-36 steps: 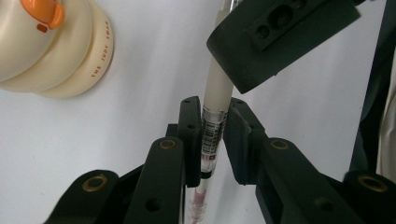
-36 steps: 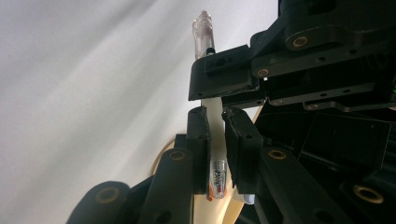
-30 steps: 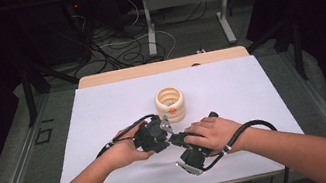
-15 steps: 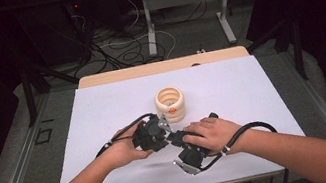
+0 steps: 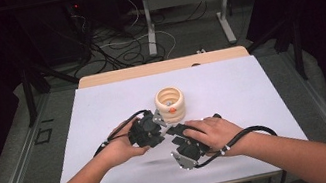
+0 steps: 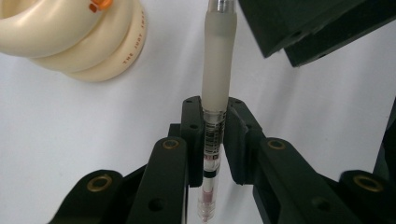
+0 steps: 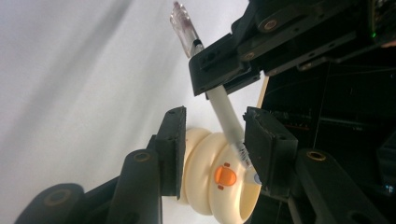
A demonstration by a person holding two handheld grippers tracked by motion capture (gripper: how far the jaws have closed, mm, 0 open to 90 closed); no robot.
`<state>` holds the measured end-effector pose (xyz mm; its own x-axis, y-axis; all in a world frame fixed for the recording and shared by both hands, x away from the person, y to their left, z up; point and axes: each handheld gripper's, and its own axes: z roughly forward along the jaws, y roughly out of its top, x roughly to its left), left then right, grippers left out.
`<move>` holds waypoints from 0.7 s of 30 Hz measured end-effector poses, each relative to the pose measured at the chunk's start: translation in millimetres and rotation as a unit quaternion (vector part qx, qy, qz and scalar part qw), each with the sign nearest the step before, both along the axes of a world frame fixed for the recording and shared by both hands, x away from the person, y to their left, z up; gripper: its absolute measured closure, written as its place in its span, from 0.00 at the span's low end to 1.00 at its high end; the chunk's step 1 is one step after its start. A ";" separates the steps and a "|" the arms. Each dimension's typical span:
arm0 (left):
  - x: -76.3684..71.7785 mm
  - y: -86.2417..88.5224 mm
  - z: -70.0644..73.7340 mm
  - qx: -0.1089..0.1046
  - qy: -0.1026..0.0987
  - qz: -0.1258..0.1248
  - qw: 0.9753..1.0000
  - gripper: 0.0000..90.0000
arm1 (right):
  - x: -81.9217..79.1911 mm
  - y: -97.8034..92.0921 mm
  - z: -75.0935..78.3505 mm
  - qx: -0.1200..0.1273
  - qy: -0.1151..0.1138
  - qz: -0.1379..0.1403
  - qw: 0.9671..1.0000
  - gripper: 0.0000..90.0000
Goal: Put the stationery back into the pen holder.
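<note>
Seen along the left gripper: jaws shut tight on the pen, pinching the clear, labelled barrel, with the frosted sleeve and metal tip sticking out forward above the white table sheet. Seen along the right gripper: jaws standing wide apart, holding nothing, with the frosted end of the pen slanting down between them and lying close against one pad, though hard to tell whether touching or just beside it. Just behind, on the sheet, the cream ringed holder with its small orange beak, upright and apart from both tools. From above, both hands drawn together in front of the holder, left gripper and right gripper almost nose to nose. Judged from this: a handover or a pull on the frosted sleeve about to start, needing only a closing of the open jaws on that end while the left keeps its pinch; not yet done. Risk worth noting: an off-centre bite on a slanted, round sleeve, likely to twist or slip. Compared with the high view a second ago: very little moved, merely a slight drawing-in of the right hand toward the left, the pen end now bracketed rather than merely approached; holder in the same spot, left hand's place much as then.
</note>
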<state>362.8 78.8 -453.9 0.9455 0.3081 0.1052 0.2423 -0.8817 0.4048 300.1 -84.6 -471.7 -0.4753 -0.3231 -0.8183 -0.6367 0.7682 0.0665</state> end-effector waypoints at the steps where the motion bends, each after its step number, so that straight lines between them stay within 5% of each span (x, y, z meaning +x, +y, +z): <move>1: 0.6 0.9 0.8 0.000 -0.001 0.003 1.000 0.88 | -0.3 -0.3 0.3 0.002 -0.001 -0.004 1.000 0.64; 3: 1.9 2.7 2.0 -0.006 0.002 0.010 1.000 0.88 | 0.0 -0.5 1.3 0.015 -0.002 -0.004 1.000 0.61; 8: 6.7 8.2 1.5 -0.024 0.006 0.026 0.999 0.88 | 2.8 -3.5 1.3 0.062 0.036 -0.045 0.996 0.57; 16: 15.7 16.4 0.3 -0.041 0.021 0.055 0.997 0.88 | 6.6 -7.6 -1.3 0.084 0.063 -0.085 0.991 0.50; 21: 19.7 21.1 2.7 -0.059 0.026 0.070 0.995 0.88 | 8.5 -9.9 -3.2 0.105 0.088 -0.113 0.984 0.47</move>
